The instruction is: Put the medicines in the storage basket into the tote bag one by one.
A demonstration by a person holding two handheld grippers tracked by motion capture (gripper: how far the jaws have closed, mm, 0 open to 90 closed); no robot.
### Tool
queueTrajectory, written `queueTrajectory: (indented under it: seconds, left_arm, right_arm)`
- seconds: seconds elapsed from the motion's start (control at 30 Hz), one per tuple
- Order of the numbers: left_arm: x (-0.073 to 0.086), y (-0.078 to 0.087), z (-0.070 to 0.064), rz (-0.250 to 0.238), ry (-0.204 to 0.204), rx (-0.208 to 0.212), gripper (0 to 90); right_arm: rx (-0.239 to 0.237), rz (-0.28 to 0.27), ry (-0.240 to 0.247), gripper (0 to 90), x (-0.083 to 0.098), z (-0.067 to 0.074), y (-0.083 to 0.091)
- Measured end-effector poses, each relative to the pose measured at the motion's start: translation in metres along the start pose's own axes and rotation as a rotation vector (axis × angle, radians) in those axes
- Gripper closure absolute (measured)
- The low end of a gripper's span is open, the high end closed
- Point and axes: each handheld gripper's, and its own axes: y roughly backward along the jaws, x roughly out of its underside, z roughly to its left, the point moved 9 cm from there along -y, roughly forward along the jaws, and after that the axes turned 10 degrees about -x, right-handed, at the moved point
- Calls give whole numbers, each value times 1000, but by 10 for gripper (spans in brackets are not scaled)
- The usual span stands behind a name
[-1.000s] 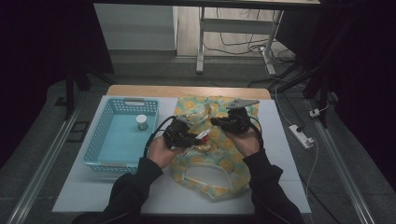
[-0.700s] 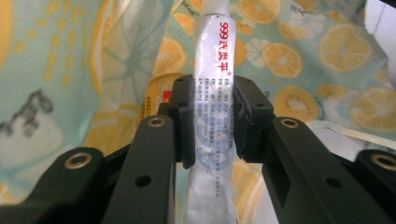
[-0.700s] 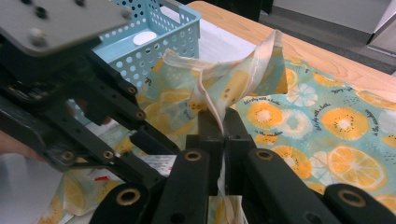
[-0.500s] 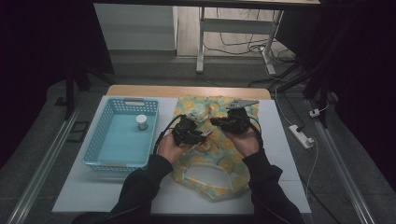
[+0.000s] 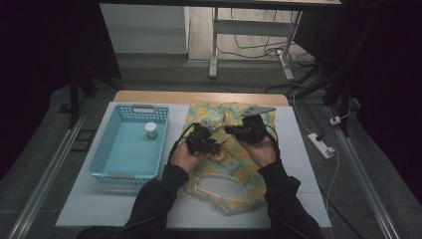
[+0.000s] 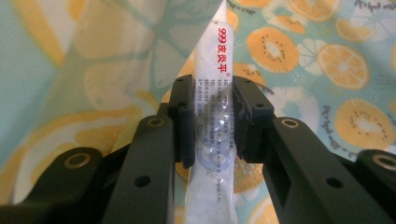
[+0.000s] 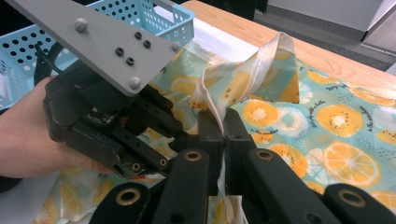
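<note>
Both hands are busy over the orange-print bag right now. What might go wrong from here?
1. The left gripper pinches the white tube only across its middle; the smooth tube might slide or swing out of line.
2. The right gripper holds just a thin strip of the bag; if that slips, the opening may fall shut.
3. The two grippers sit close together and might knock each other.

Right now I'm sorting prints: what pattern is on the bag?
Orange and lemon slices on teal; the bag shows best in the right gripper view.
</note>
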Motion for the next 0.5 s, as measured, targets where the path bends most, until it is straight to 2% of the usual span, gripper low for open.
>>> queueTrajectory:
  seconds: [0.07, 0.13, 0.23, 0.5]
  left_arm:
    - [-2, -1, 1, -9, -1, -10, 699]
    - [-4, 1, 3, -26, 5, -21, 622]
    - [-7, 4, 3, -41, 4, -29, 552]
    - [-6, 14, -2, -39, -22, -12, 379]
  right_arm:
    - [-1, 1, 1, 897, 0, 0, 0]
    - [-1, 0, 2, 897, -1, 1, 0]
    - [-1, -1, 2, 897, -1, 1, 1]
    - [1, -5, -5, 896, 0, -2, 3]
